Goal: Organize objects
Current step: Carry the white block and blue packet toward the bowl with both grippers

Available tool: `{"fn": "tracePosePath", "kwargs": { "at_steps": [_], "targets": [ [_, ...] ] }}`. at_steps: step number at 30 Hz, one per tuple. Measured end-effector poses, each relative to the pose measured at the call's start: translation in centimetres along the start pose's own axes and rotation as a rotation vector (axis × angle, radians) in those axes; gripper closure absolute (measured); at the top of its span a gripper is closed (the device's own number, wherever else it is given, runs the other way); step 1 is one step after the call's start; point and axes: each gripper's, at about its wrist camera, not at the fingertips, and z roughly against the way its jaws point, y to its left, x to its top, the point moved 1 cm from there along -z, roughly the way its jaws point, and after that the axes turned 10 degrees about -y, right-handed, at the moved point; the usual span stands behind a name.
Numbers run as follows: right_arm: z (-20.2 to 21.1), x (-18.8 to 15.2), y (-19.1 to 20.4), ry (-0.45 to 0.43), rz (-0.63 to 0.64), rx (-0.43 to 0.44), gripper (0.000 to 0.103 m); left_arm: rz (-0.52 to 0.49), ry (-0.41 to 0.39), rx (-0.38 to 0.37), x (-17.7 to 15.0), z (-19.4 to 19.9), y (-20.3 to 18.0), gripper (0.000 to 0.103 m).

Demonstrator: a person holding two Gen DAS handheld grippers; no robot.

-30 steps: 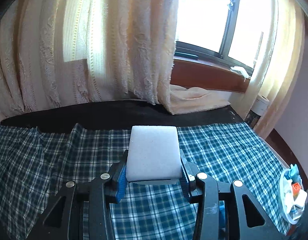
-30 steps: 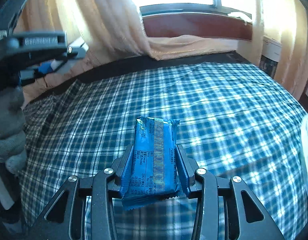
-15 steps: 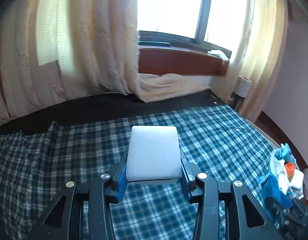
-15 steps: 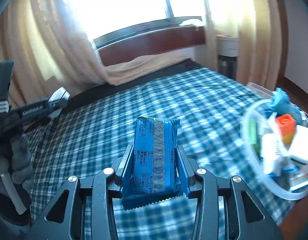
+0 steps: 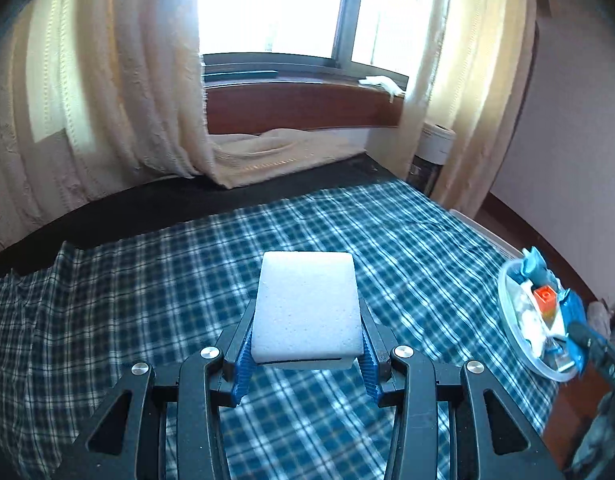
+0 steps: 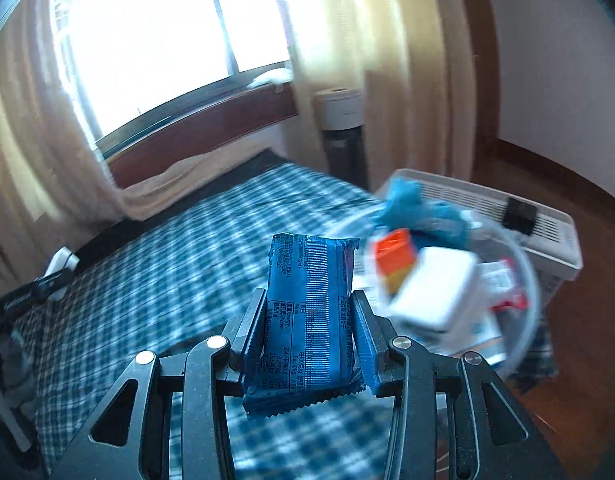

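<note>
My left gripper (image 5: 306, 320) is shut on a white sponge block (image 5: 306, 304) and holds it above the blue plaid cloth (image 5: 187, 280). My right gripper (image 6: 307, 316) is shut on a blue snack packet (image 6: 307, 312), held just left of a clear round bowl (image 6: 525, 280) at the table's right end. The bowl holds a white block (image 6: 435, 288), an orange block (image 6: 395, 256) and blue wrappers (image 6: 419, 210). The bowl (image 5: 507, 320) also shows at the right edge of the left wrist view, with my right gripper's tip (image 5: 587, 340) over it.
Cream curtains (image 5: 127, 100) and a window sill (image 5: 299, 108) stand behind the table. A white slatted crate (image 6: 539, 232) and a white cylinder appliance (image 6: 341, 120) stand on the floor to the right. My left gripper (image 6: 55, 272) shows far left in the right wrist view.
Both grippers have swung right. The right one has carried the blue packet up close to the bowl, which now fills the right of its view. The left grip on the sponge is unchanged.
</note>
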Motion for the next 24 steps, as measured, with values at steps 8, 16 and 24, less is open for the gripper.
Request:
{"fn": "tracePosePath", "kwargs": {
  "at_steps": [8,16,24],
  "targets": [
    [1.2,1.9,-6.3,-0.055,-0.06,-0.126,0.061,-0.052,0.013,-0.027,-0.4,-0.2,-3.5,0.057],
    [-0.6,2.4,-10.9,-0.036,-0.091,-0.177,0.061,-0.099,0.025,-0.059,-0.8,-0.8,-7.2,0.057],
    [-3.4,1.7,-13.5,0.019,-0.081,-0.173,0.061,-0.119,0.056,-0.079,-1.4,-2.2,-9.9,0.057]
  ]
}}
